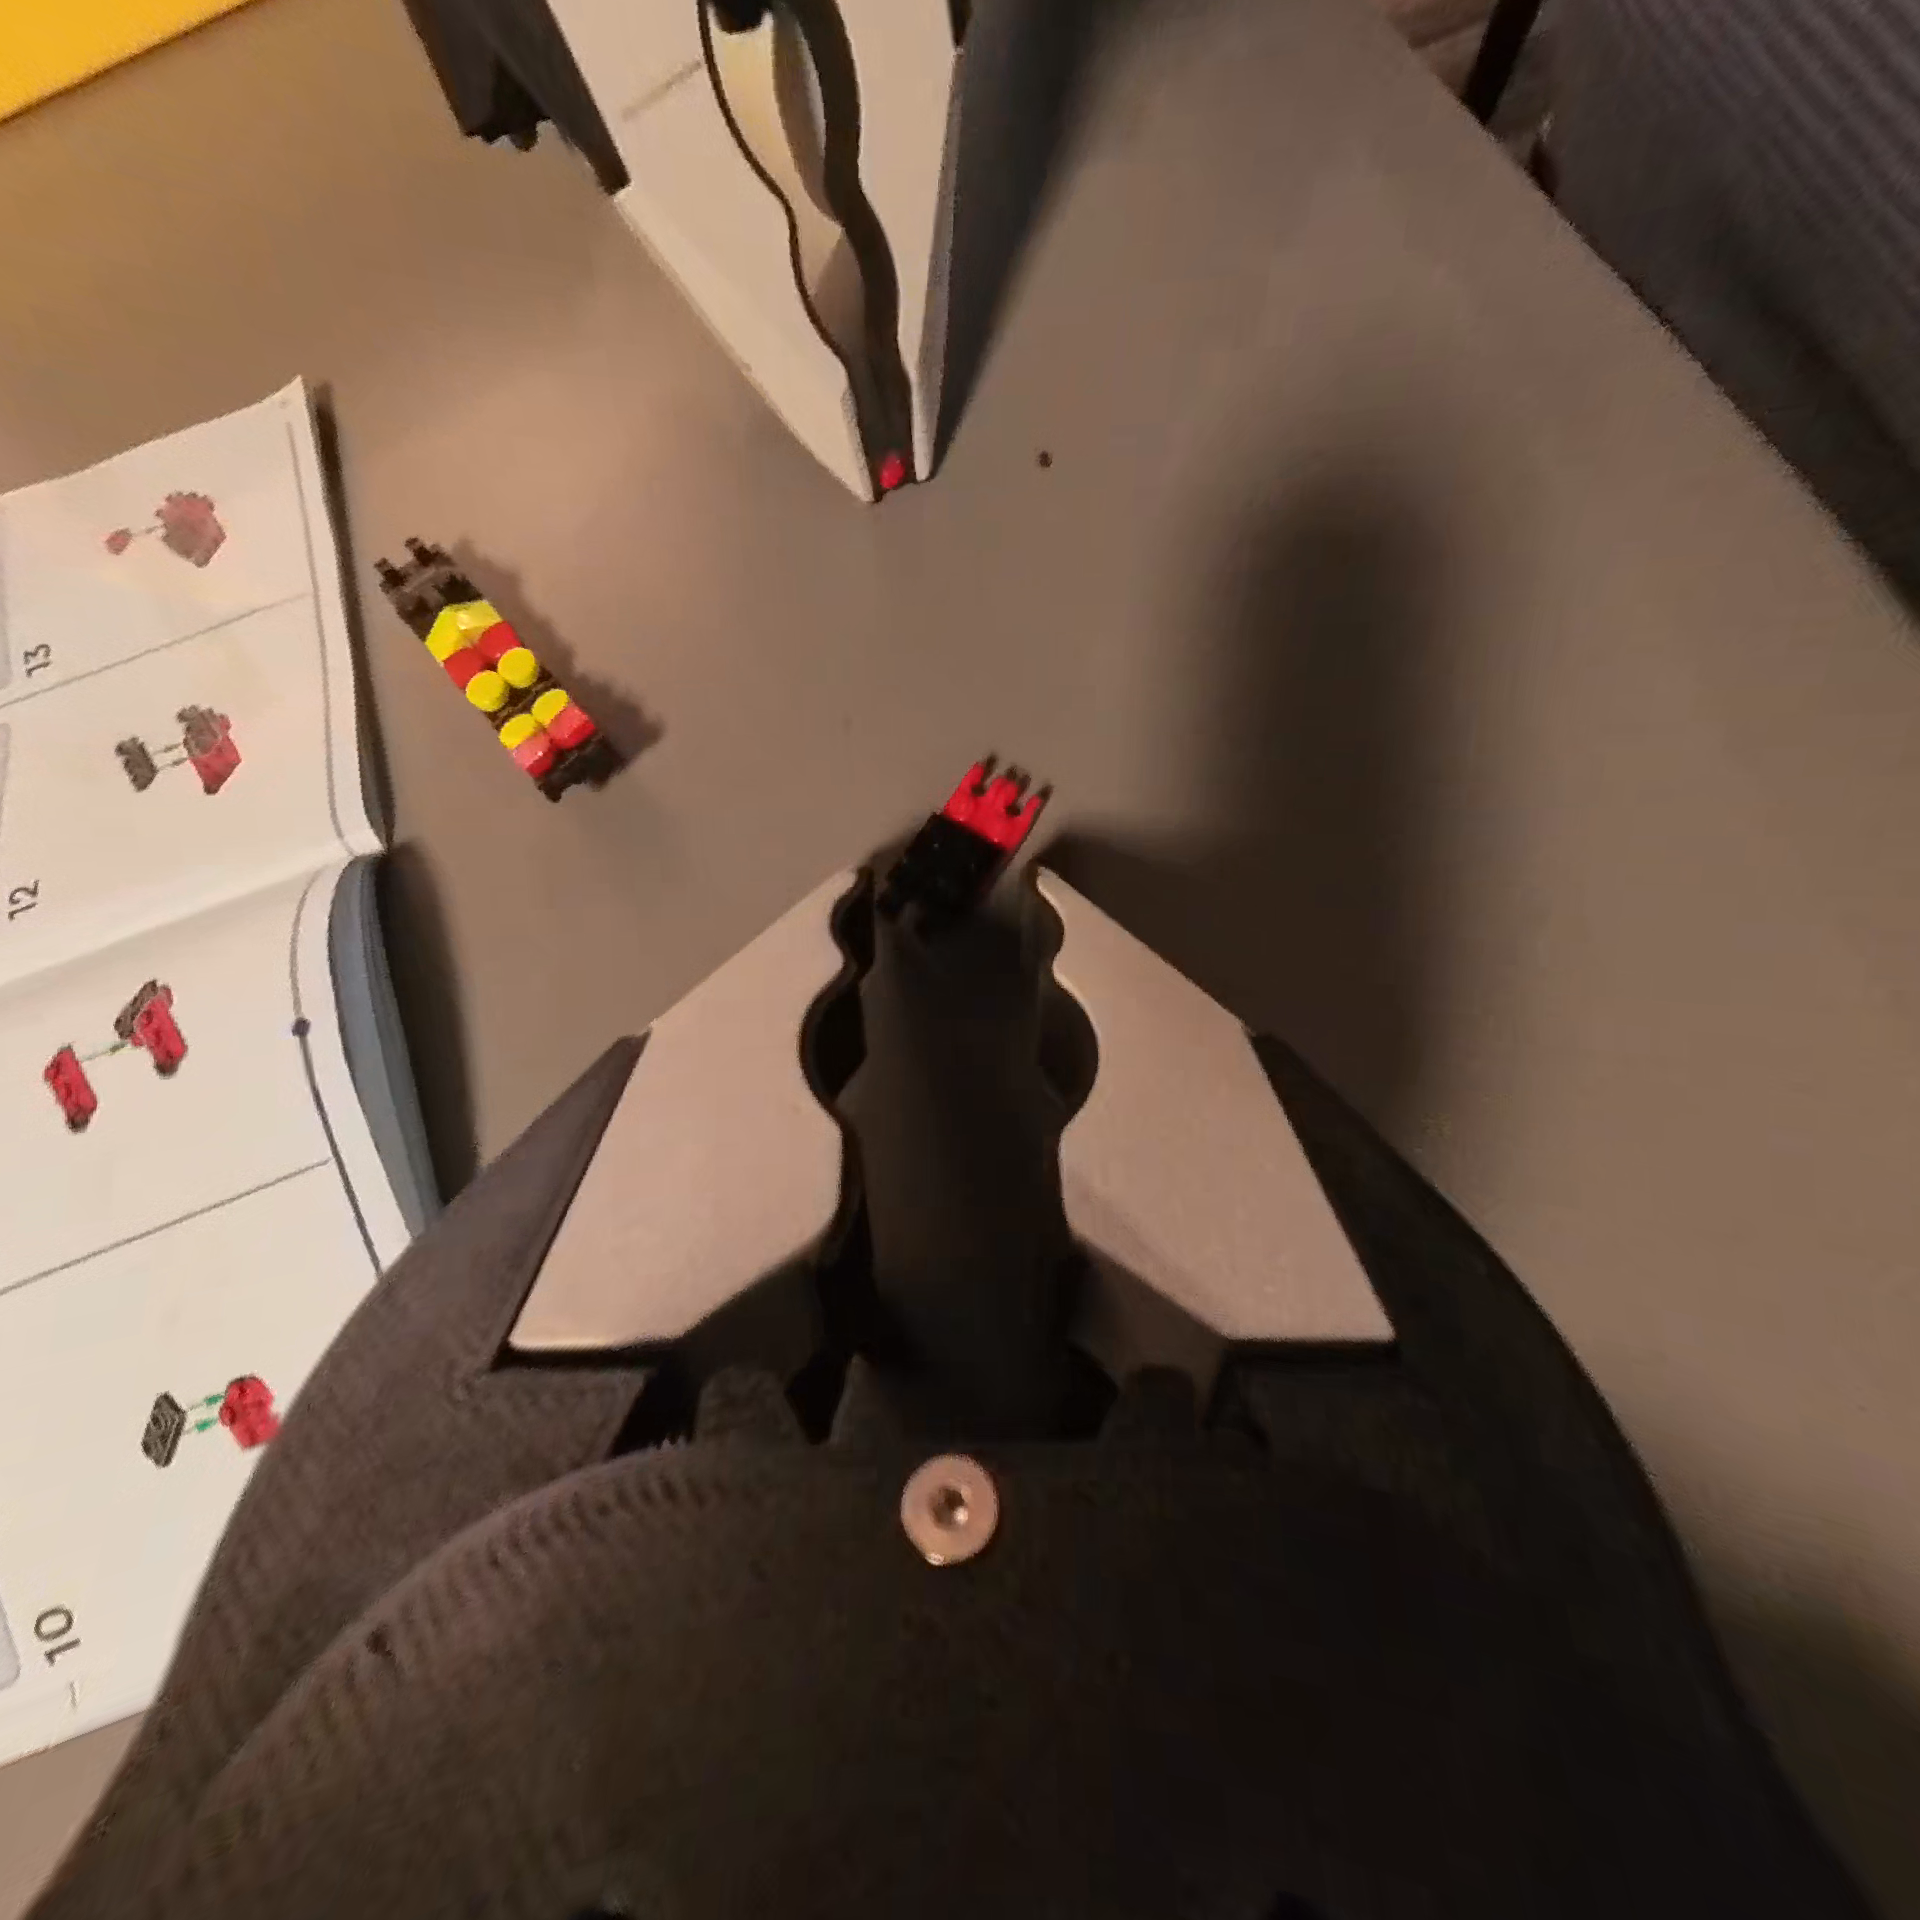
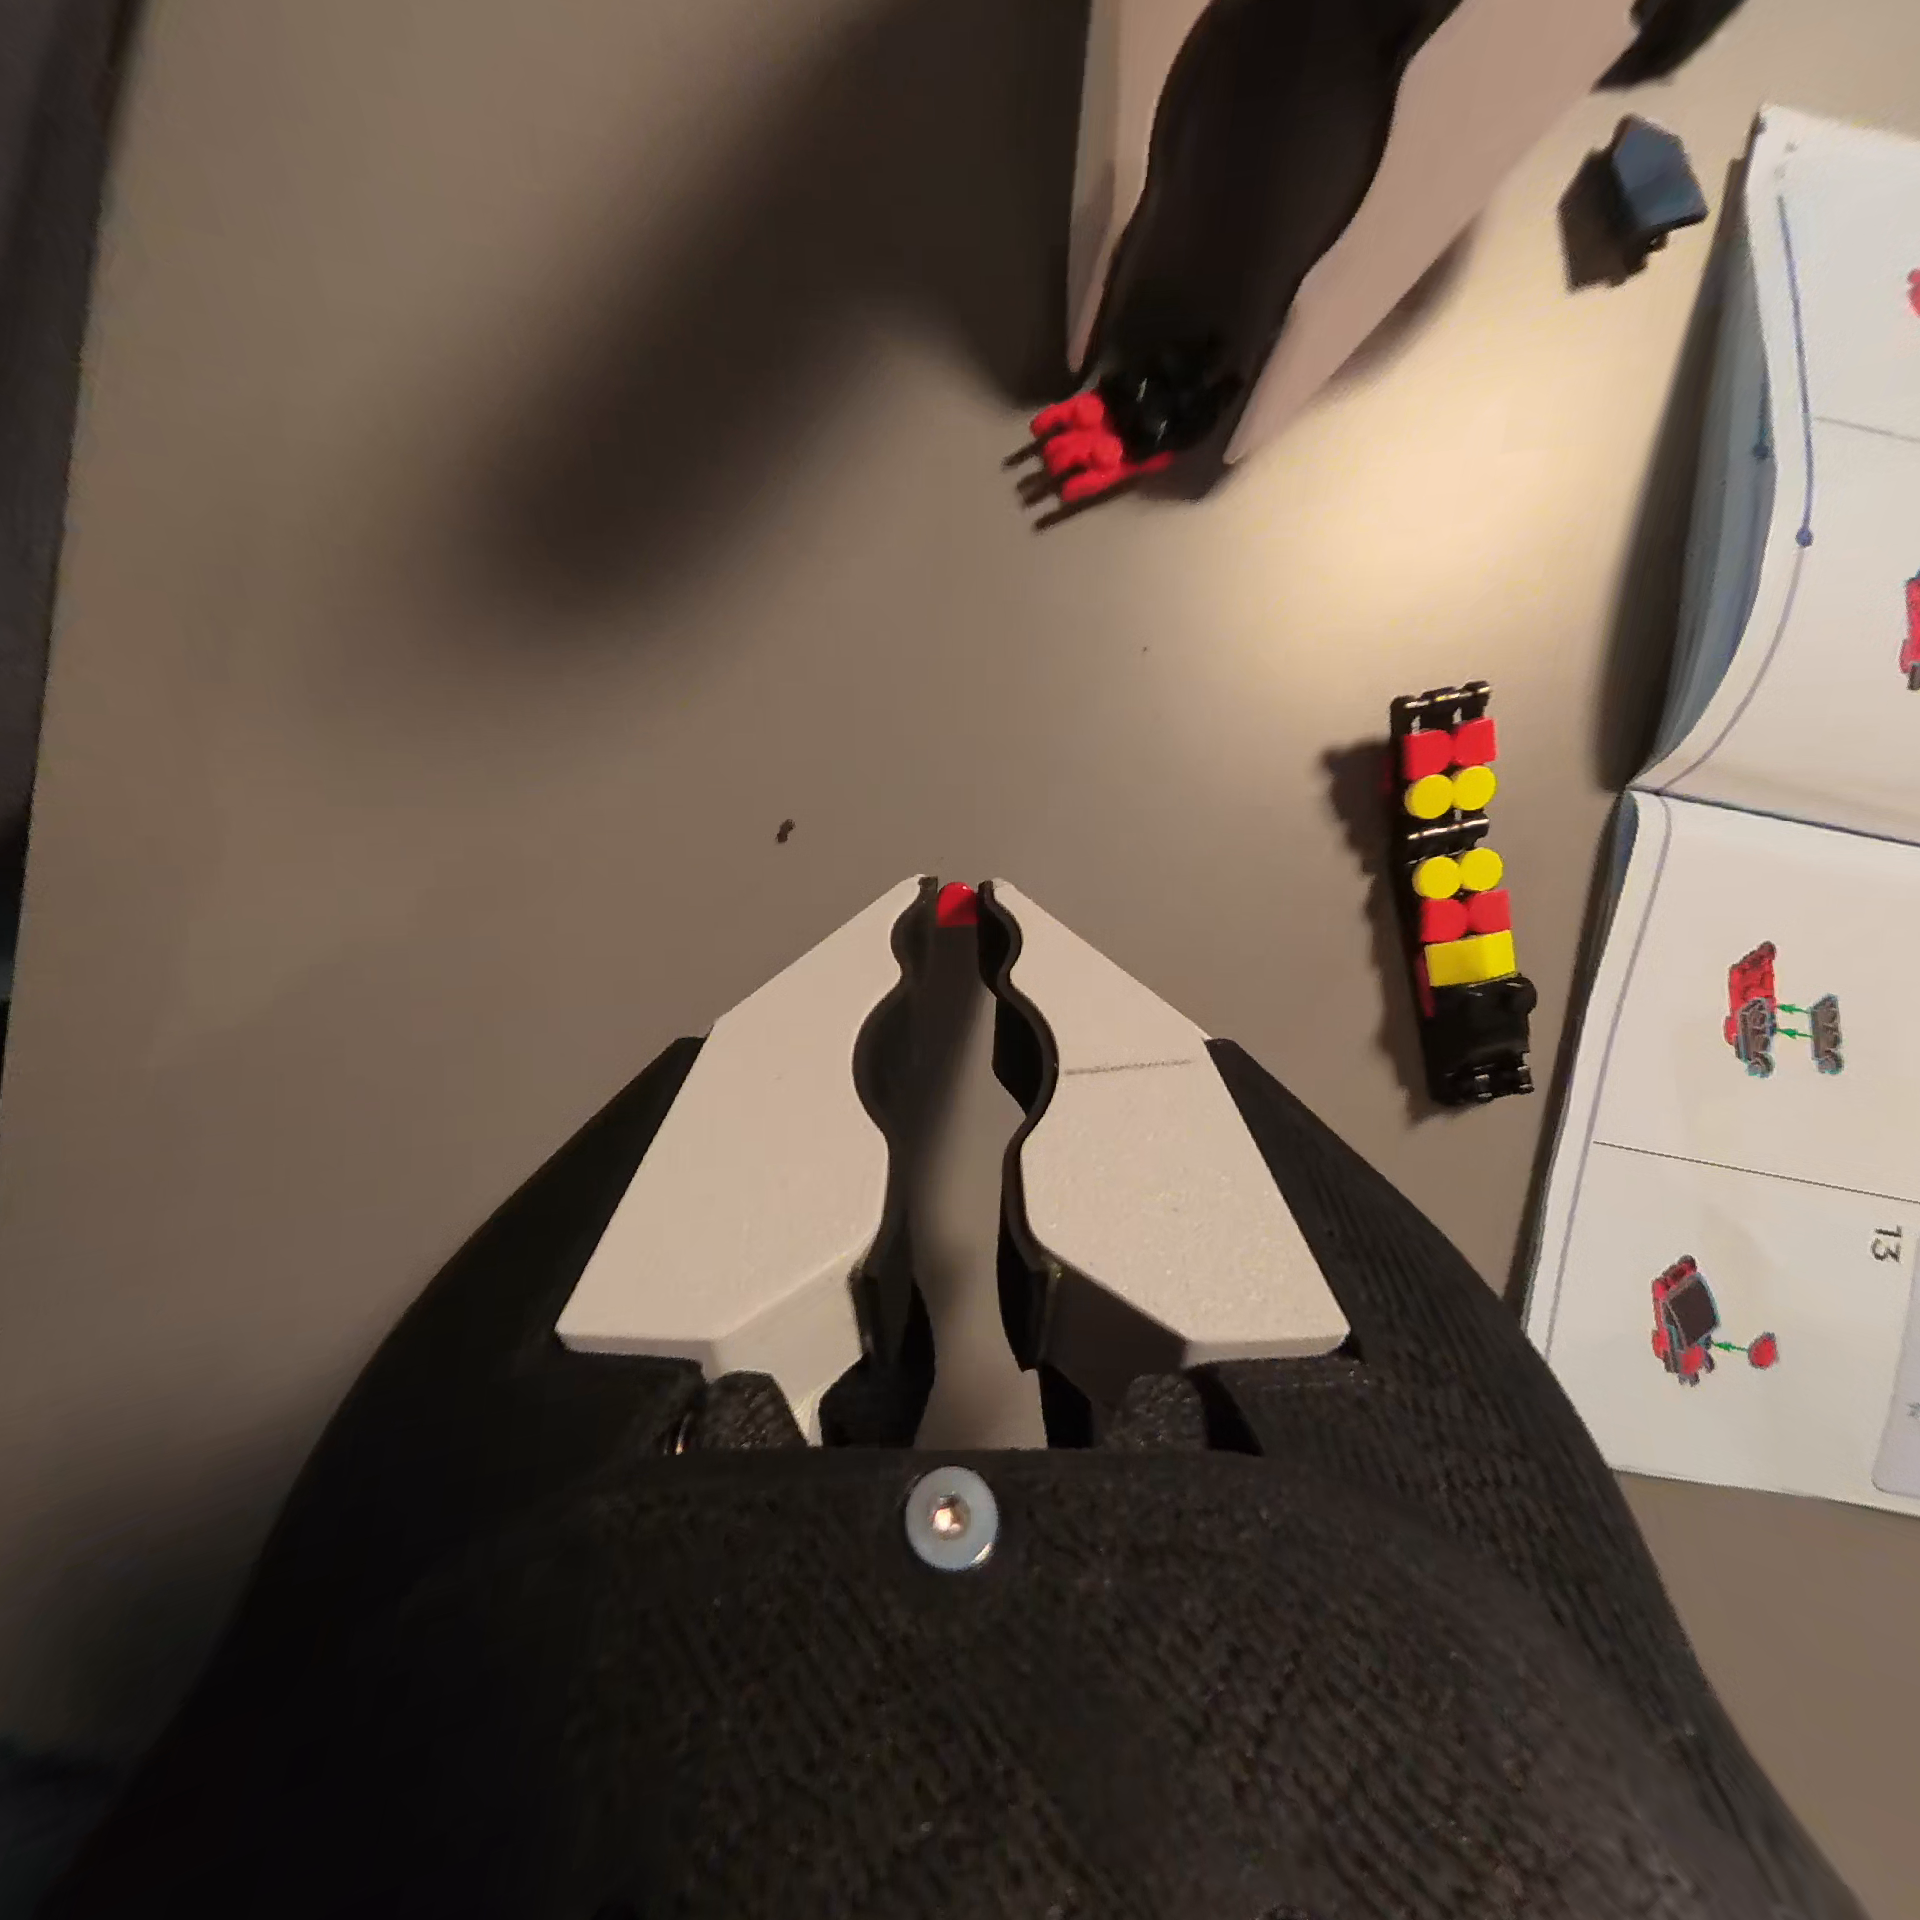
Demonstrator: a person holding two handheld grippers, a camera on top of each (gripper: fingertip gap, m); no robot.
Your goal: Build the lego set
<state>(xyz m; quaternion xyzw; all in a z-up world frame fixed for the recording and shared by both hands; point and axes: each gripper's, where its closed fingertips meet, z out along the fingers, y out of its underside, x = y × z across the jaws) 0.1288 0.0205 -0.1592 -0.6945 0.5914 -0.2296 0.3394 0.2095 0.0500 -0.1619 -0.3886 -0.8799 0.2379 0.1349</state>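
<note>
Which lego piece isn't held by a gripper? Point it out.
The long black assembly with yellow and red studs, lying free on the table beside the booklet. The small red piece and the red-and-black piece are each clamped in a gripper.

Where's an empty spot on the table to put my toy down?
Bare table spreads between the right gripper and left gripper. It's crowded by the striped lego build and instruction booklet.

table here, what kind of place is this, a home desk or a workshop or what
Probably a desk or hobby table set up for toy building; home or lab cannot be told. A plain grey table holds an open instruction booklet and a part-built model, while each gripper pinches a small piece.
</note>
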